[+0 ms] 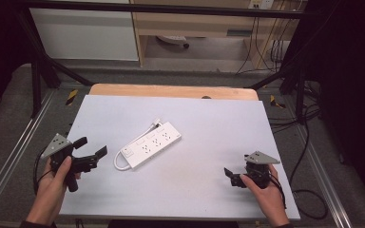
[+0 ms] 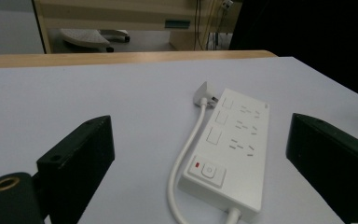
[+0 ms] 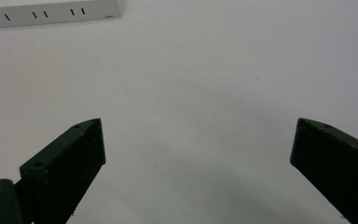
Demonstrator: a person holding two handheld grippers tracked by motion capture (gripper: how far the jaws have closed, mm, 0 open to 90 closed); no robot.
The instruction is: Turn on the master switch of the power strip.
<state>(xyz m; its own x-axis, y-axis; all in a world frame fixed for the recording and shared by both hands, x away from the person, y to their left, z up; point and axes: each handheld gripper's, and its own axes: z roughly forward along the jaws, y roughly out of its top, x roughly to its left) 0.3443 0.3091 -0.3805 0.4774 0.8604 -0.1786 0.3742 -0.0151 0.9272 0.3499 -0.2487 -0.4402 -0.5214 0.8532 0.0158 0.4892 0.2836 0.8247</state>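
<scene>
We hold left gripper [image 1: 91,148] and right gripper [image 1: 231,176] wide open, empty | white power strip [image 1: 152,144] lies mid-table between them | risk: snagging its looped cord [image 2: 182,158] drags it.

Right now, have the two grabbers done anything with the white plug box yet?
Nothing looks done yet. The power strip lies flat on the table, its cable looped beside it and the plug by its far end. The left gripper points at it, jaws wide open. The right gripper is open too, off to the side. Grabbing it comes next.
</scene>
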